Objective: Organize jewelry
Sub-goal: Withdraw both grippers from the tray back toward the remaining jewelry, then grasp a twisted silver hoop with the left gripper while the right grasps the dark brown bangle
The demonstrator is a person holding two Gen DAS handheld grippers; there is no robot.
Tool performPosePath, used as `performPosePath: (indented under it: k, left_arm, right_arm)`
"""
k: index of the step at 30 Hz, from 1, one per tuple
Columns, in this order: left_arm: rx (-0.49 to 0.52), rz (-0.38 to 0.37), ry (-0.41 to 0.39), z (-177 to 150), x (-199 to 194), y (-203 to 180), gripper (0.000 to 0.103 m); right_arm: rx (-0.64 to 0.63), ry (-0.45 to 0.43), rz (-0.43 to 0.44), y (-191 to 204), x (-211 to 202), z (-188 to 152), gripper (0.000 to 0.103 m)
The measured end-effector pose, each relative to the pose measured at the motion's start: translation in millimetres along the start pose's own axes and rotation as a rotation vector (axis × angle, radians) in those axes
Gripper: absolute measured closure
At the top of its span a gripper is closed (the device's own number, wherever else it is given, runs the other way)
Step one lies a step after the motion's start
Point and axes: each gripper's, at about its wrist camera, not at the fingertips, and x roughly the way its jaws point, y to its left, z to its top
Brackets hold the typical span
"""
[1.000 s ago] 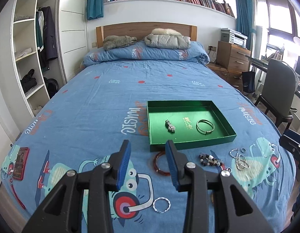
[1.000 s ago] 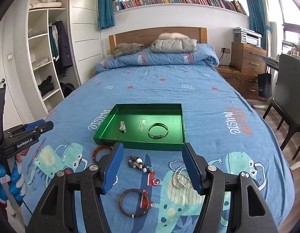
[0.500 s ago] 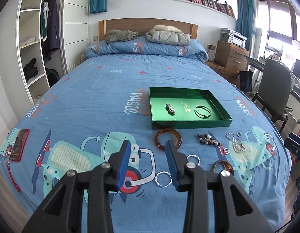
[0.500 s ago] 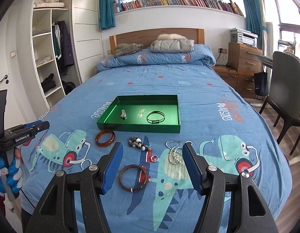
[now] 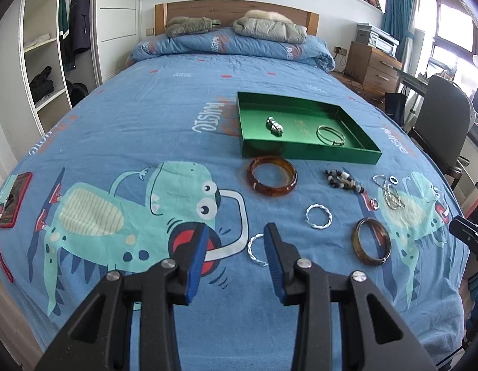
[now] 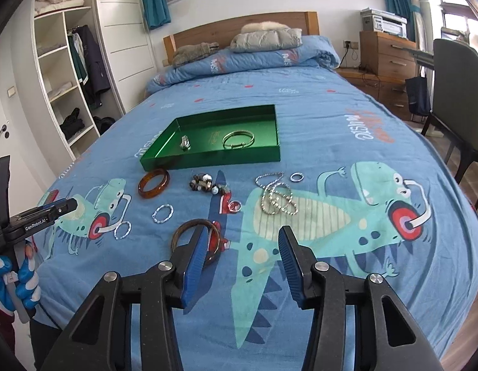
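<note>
**Both grippers low over the bed, nothing picked up**

Landmark: green tray (image 5: 306, 151) on the blue dinosaur bedspread (image 5: 146, 123).

In the tray: a thin metal bangle (image 5: 330, 135) toward its right side, and a small silver-and-dark piece (image 5: 274, 125) near the middle. I can't tell what that piece is.

Outside the tray, all on the side nearer me:
- amber bangle (image 5: 271, 176) just in front of the tray's near-left corner, apart from the wall
- dark-and-white bead bracelet (image 5: 344, 181) in front of the tray's near wall, right of the amber bangle
- silver chain (image 5: 390, 193) piled off the tray's near-right corner, with a small ring (image 5: 394, 180) beside it
- another small ring (image 5: 374, 204) nearer me than the beads
- twisted silver ring (image 5: 318, 215) further from the tray, between amber bangle and brown bangle
- brown bangle (image 5: 371, 241) well in front of the tray, toward its right
- second twisted silver ring (image 5: 255, 249) farthest from the tray

My left gripper (image 5: 235, 249): jaws apart, empty; that second twisted ring sits just beyond the right finger, partly hidden by it, not between the pads.

My right gripper (image 6: 242, 252): jaws closing, gap holds only bedspread. The left finger overlaps the brown bangle (image 6: 195, 241) in its view; I can't tell whether it touches it.

Gloved hand (image 6: 19, 281) holding the left tool shows at the right camera's edge.
</note>
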Motion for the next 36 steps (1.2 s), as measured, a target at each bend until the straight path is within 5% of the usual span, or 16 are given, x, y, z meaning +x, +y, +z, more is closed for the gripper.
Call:
performPosePath:
  k: [11,27,36]
  left_arm:
    - [-0.022,-0.025,0.141,-15.2,57.7,3.0,0.068]
    - [0.006,-0.050,0.222,-23.6,95.6,-7.6,0.069]
    - [0.012,-0.055,0.203,-23.0,99.8,-10.1,0.090]
  right_arm:
    - [-0.022,0.137,0.082,20.5,72.7,-10.8,0.061]
    - [-0.052,0.219,0.095,28.9,123.0,-11.1,0.067]
    - [-0.081,0.227,0.076,32.4,135.7,-10.1,0.072]
